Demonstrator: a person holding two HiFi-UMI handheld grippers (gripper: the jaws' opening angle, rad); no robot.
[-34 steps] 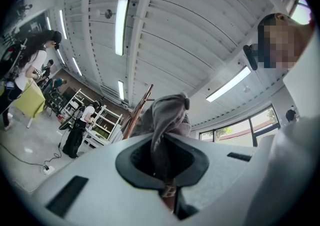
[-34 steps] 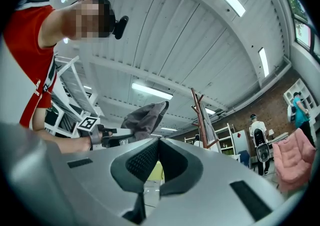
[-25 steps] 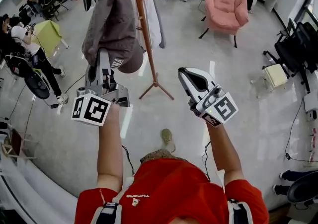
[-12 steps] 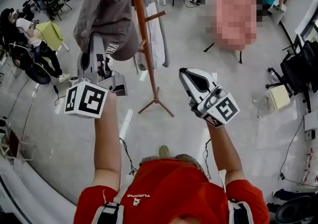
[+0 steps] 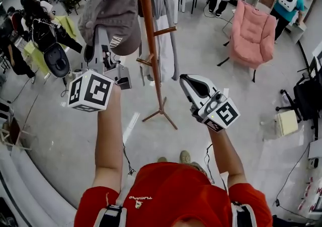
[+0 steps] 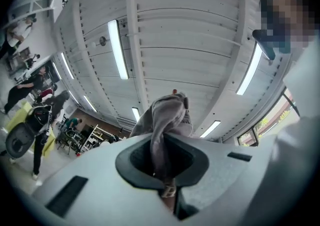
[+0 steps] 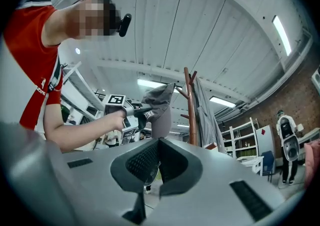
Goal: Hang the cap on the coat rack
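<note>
red shirt (image 5: 168, 193), black straps (image 5: 110, 216), grey right gripper (image 5: 184, 79)

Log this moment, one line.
left gripper: shut on grey cap | right gripper: shut, empty | cap: beside coat rack, not hung

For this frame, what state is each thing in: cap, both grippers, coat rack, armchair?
cap: held up beside the rack's pole, not yet hung
left gripper: shut on the cap's fabric
right gripper: shut, empty, held low away from the rack
coat rack: upright, with a pale garment hanging on it
pink armchair: upright, unoccupied
</note>
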